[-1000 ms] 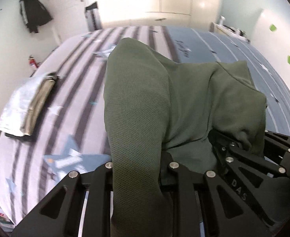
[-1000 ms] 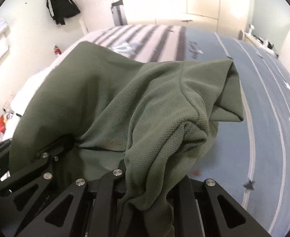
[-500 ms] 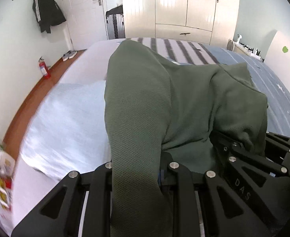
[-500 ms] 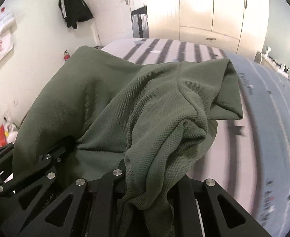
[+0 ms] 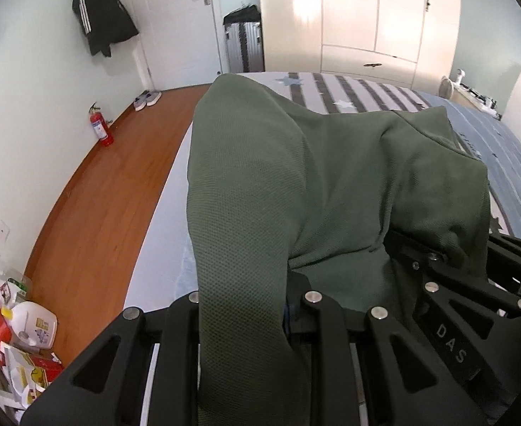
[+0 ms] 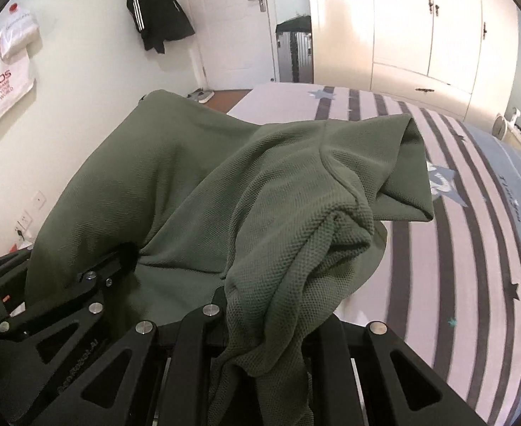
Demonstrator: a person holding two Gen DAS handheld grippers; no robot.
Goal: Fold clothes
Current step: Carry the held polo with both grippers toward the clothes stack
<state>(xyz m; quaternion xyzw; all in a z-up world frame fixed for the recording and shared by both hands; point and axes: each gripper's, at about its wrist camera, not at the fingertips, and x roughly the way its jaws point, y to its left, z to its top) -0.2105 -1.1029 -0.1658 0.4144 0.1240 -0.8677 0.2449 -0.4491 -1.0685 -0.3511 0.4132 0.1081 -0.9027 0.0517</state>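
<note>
Left wrist view: the left hand-held gripper (image 5: 242, 305) is clamped on a green knit garment (image 5: 296, 184), whose cloth runs down between its black fingers and drapes forward in a tall hump. The garment hangs in the air above the near edge of the bed (image 5: 367, 92), not lying on it. The other hand-held gripper comes in from the right, its tip buried under the same cloth. Below to the left are a brown wood floor (image 5: 111, 191) and a red fire extinguisher (image 5: 100, 128) by the wall. If this grip slackens, I judge the cloth could slide off toward the floor, because much of its weight hangs ahead of the fingers.

Right wrist view: the right hand-held gripper (image 6: 260, 323) is closed on a bunched, rolled part of the garment (image 6: 246, 191), several layers thick. A short sleeve with a hemmed opening (image 6: 407, 163) sticks out to the right over the striped, star-printed bedsheet (image 6: 438, 248). The fabric is a matte waffle or piqué knit, soft and limp, falling in broad folds. Because the pinch holds a wad and not one clean edge, laying it down may trap creases, and the sleeve could tuck under unseen. The black plastic fingers look rigid, with steel pins.
</note>
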